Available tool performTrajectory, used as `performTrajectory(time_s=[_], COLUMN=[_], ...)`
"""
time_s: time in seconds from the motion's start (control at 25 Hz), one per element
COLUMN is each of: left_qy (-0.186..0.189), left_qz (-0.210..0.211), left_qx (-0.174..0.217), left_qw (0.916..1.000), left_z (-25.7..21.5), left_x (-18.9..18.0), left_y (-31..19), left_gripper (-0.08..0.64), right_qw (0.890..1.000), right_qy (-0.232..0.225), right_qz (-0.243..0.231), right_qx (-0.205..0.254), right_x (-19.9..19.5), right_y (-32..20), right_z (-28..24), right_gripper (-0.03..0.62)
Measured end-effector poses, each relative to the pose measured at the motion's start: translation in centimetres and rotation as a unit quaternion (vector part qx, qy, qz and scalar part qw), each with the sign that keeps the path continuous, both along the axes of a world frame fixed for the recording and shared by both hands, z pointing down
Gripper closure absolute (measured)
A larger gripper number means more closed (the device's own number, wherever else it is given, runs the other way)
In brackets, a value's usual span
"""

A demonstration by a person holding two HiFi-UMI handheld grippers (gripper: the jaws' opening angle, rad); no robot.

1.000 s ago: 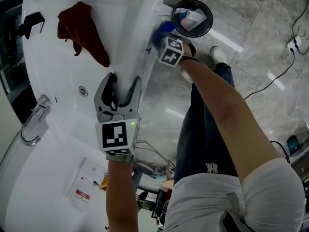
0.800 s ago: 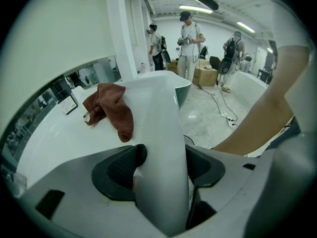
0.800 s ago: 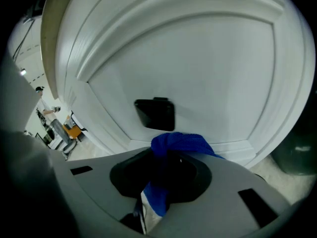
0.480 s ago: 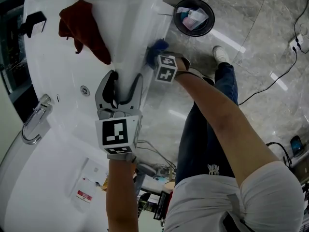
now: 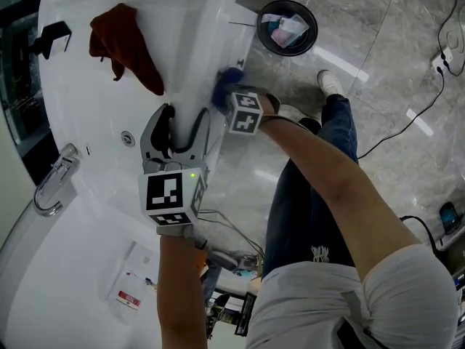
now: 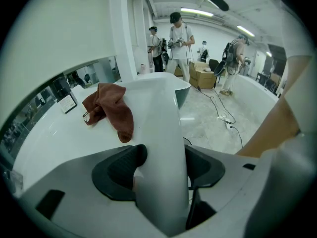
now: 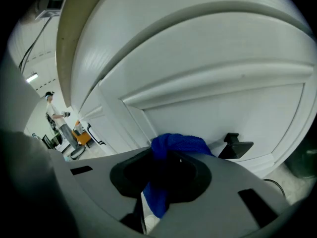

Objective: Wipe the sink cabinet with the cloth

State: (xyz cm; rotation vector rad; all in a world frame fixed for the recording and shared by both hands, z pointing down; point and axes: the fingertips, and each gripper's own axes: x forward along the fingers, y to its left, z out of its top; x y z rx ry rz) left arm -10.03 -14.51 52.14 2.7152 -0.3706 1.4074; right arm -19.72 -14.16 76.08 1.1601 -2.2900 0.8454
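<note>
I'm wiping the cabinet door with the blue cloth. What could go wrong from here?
1. The blue cloth in the right gripper sits close to the black door handle. It may snag there and pull out of the jaws.
2. Only a small tuft pokes past the jaws, so hard plastic might scrape the cabinet door.
3. The left gripper braces on the smooth sink rim and could slip.
</note>
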Motion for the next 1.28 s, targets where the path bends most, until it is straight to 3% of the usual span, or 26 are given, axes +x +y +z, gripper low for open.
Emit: performTrajectory(time_s=[0.36, 0.6, 0.92, 1.12, 1.28], left_qy=[0.019, 0.026, 0.025, 0.025, 0.024], left_qz=[0.005, 0.007, 0.008, 0.008, 0.007], left_qx=[-0.024, -0.034, -0.032, -0.032, -0.030], left_qw=[0.9995, 0.9990, 0.9991, 0.9991, 0.9992], left_z=[-0.3, -0.4, -0.4, -0.4, -0.4], left_x=[-0.1, -0.1, -0.1, -0.1, -0.2], left_y=[0.1, 0.0, 0.0, 0.0, 0.0], left_gripper=[0.291, 0.291, 0.291, 0.291, 0.291], right_qw=[0.999, 0.998, 0.992, 0.986, 0.987], right_qy=[-0.020, -0.018, -0.037, -0.046, -0.047], right_qz=[-0.006, -0.002, 0.037, 0.091, 0.074], right_qx=[0.047, 0.055, 0.113, 0.129, 0.132], right_x=[0.3, 1.2, 5.0, 9.0, 9.8], right_y=[0.0, 0.3, -0.1, -1.4, -1.7], right_z=[-4.8, -6.5, -11.1, -12.9, -13.0], right_gripper=[0.520, 0.520, 0.520, 0.520, 0.520])
